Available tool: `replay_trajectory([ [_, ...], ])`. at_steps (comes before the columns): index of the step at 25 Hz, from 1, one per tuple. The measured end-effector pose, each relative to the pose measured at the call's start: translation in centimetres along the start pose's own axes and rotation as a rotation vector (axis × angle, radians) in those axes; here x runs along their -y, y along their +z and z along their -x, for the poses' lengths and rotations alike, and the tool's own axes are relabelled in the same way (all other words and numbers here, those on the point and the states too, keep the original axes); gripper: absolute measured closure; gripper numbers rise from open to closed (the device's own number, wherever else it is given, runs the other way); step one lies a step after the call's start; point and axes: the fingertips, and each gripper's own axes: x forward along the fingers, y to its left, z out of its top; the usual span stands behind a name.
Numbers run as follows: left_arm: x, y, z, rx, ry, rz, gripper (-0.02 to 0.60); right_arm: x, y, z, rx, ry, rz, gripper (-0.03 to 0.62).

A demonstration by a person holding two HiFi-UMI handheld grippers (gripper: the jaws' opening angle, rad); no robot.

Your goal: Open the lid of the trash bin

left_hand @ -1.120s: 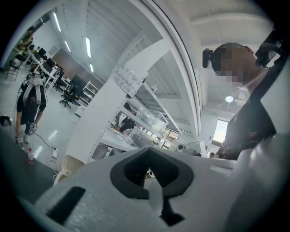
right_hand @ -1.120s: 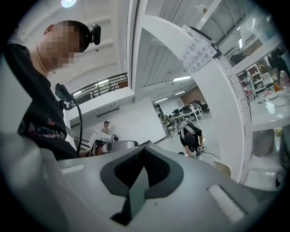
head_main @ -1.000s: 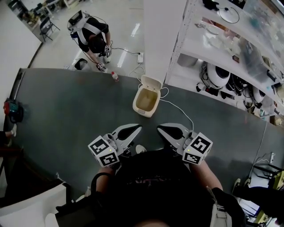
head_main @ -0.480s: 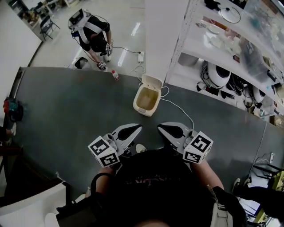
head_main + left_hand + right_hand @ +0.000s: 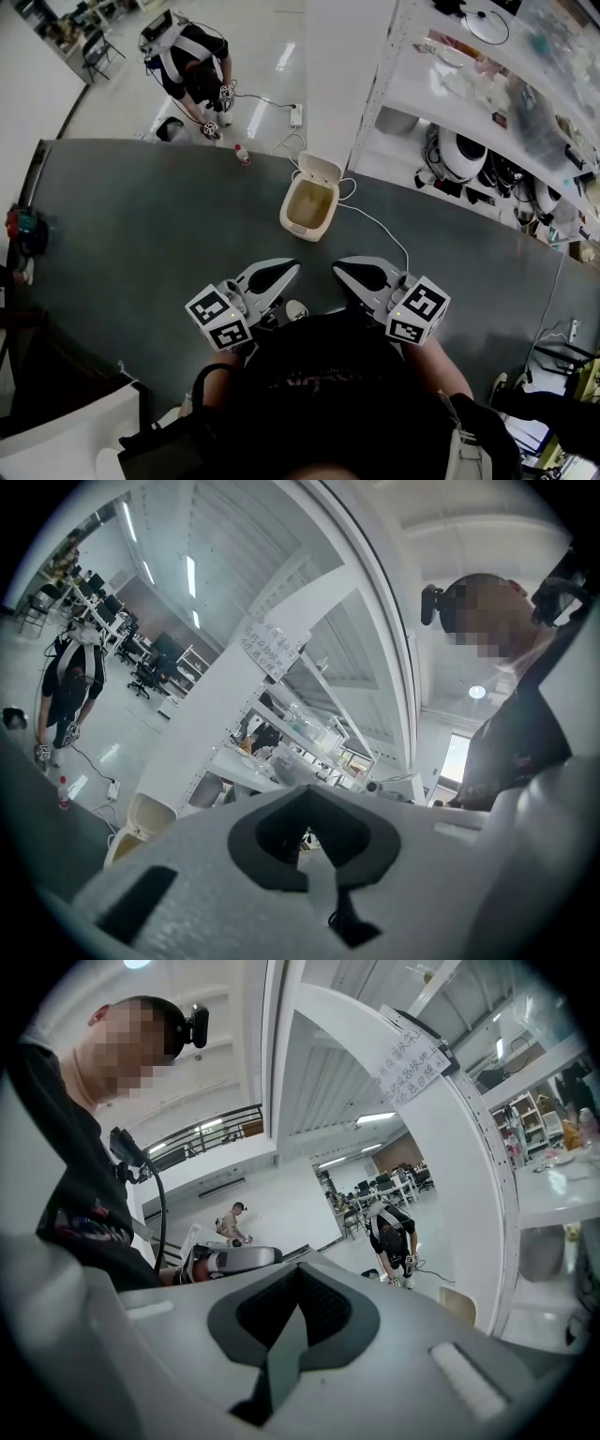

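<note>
A cream trash bin (image 5: 292, 222) stands on the dark grey mat (image 5: 141, 234) ahead of me, its lid (image 5: 318, 172) tipped up at the far side and the inside showing. My left gripper (image 5: 292, 267) and right gripper (image 5: 338, 270) hover side by side close to my body, well short of the bin, both shut with nothing in them. In the left gripper view the left gripper (image 5: 317, 855) has its jaws together, and the bin (image 5: 142, 819) shows small at lower left. The right gripper (image 5: 289, 1335) likewise shows its jaws together, the bin (image 5: 457, 1305) at right.
A white cable (image 5: 377, 224) runs from the bin to the right across the mat. A white pillar (image 5: 342, 75) rises just behind the bin and shelving (image 5: 487, 94) stands at the right. Another person (image 5: 192, 70) bends over at the far left, near a small bottle (image 5: 243, 157).
Both my grippers have stayed where they were. The other person at the far left has shifted slightly farther away.
</note>
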Motion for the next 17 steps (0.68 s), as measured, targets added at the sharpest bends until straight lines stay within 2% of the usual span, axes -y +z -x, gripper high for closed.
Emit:
replay_trajectory([
  [17,-0.1,0.0,0.9,0.016,-0.004,0.012,0.580,-0.6,-0.4,-0.7,-0.018,0.008,0.016,0.588],
])
